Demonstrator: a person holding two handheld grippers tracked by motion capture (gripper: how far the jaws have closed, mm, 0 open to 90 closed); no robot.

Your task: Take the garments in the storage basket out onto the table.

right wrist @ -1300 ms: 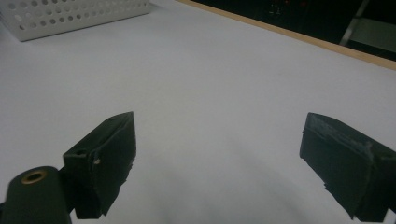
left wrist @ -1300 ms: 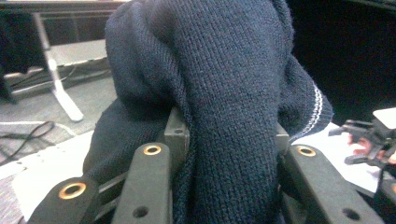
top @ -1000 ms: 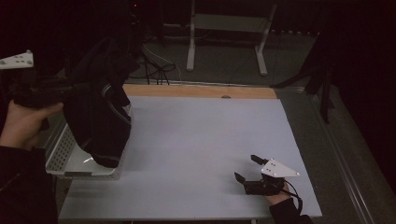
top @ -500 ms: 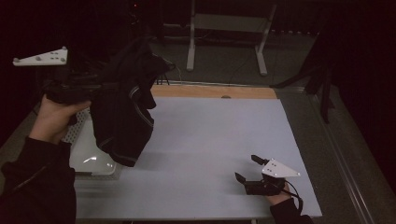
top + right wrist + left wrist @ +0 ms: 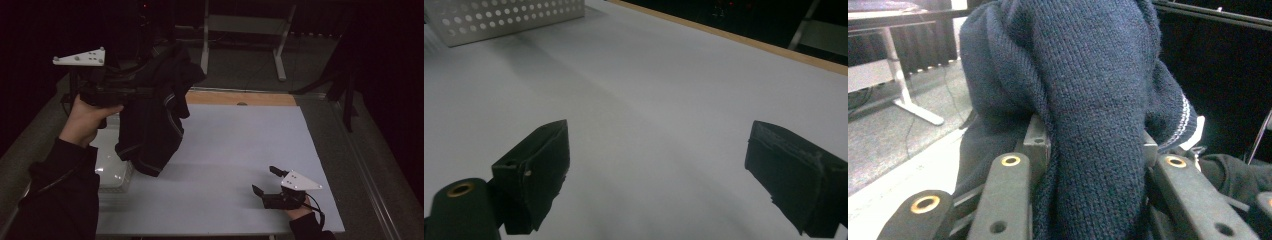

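Note:
A dark navy knitted sweater with pale stripes at its hem hangs in the air over the table's left side, its lowest part just above the basket's edge. My left gripper is raised high at the left and shut on the sweater's upper part. In the left gripper view the navy knit bulges between the jaws and hides their tips. My right gripper rests low on the table at the front right, open, with nothing between its fingers.
A white perforated basket stands at the table's front left, below the sweater; its wall shows far off in the right gripper view. The white table top has a wooden strip along its far edge. A metal stand's legs are behind the table.
My left gripper has lifted the sweater up out of the basket and carried it to the right, so it now hangs free. The right gripper has stayed where it was, open.

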